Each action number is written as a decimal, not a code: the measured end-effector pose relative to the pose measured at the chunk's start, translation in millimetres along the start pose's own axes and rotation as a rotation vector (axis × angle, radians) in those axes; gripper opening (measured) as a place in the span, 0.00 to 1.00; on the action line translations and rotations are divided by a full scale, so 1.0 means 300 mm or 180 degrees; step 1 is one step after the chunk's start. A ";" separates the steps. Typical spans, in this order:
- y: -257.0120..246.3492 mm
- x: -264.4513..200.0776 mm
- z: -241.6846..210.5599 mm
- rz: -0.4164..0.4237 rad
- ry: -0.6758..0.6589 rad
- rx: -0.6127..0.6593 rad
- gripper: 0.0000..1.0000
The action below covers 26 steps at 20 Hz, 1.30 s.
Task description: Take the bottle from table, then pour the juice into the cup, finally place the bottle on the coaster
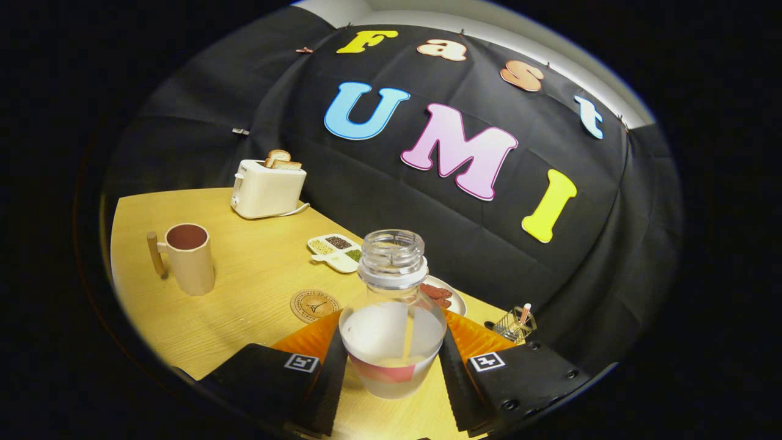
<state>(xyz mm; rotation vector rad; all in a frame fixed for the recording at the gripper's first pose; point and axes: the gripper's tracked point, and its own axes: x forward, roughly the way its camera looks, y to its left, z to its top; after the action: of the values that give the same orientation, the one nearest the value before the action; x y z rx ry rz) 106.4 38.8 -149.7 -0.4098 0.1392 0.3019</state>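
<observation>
A clear plastic bottle with an open neck and pale liquid in its lower half stands between my fingers, and my gripper is shut on it, both pads pressing its sides. The whole view is tilted. A beige cup with a wooden handle stands on the wooden table well beyond and left of the fingers. A round cork coaster lies on the table just ahead of the left finger, between the cup and the bottle.
A white toaster with bread slices stands at the table's far edge. A divided white dish of grains lies behind the bottle. A plate of sausages and a small wire holder sit to the right.
</observation>
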 end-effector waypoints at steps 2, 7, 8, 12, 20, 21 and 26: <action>0.023 0.011 0.049 -0.0038 0.0022 -0.0146 0.74; 0.121 0.031 0.136 -0.0063 0.0113 -0.0384 0.74; 0.134 0.034 0.149 -0.0084 0.0117 -0.0471 0.74; 0.198 0.050 0.167 -0.0129 0.0220 -0.0797 0.74; 0.339 0.079 0.216 -0.0128 0.0296 -0.1476 0.74; 0.358 0.082 0.222 -0.0126 0.0290 -0.1552 0.74; 0.467 0.105 0.228 0.0029 0.0230 -0.2017 0.74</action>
<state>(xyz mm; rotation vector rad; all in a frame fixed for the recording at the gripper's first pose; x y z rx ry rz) 97.0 197.5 -145.4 -1.0488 0.1139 0.3375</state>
